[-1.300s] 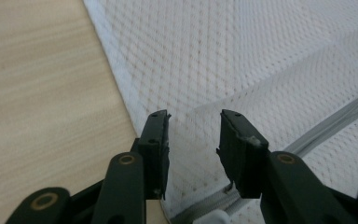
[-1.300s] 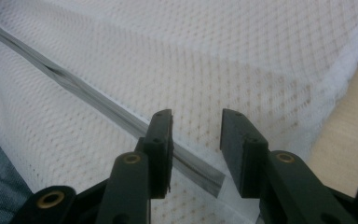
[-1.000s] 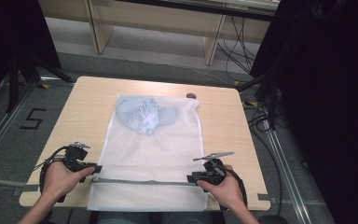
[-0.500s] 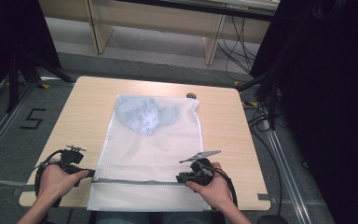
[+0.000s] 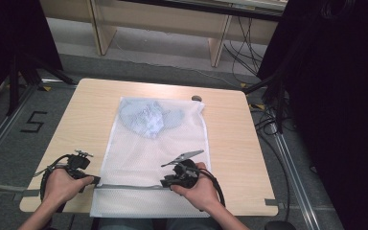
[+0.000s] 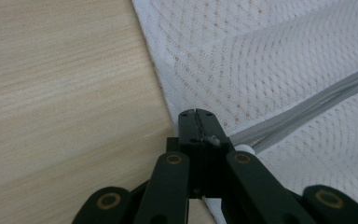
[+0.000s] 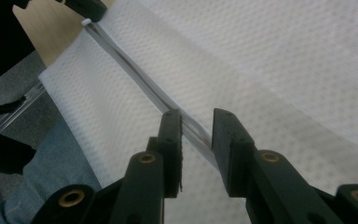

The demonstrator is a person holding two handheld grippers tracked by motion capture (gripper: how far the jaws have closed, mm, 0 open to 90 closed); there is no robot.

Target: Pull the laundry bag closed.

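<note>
The left gripper (image 6: 197,113) is pinching the mesh bag's (image 5: 139,158) corner on the counter (image 5: 230,139). The right gripper's (image 7: 196,122) fingers are straddling the zipper (image 7: 135,74), narrowly parted; keep it taut and pull straight.

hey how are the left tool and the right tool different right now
The left tool is shut on the edge of the mesh bag; the right tool is open, straddling the zipper. The left sits at the bag's edge, the right partway along the zipper. Both are black.
</note>
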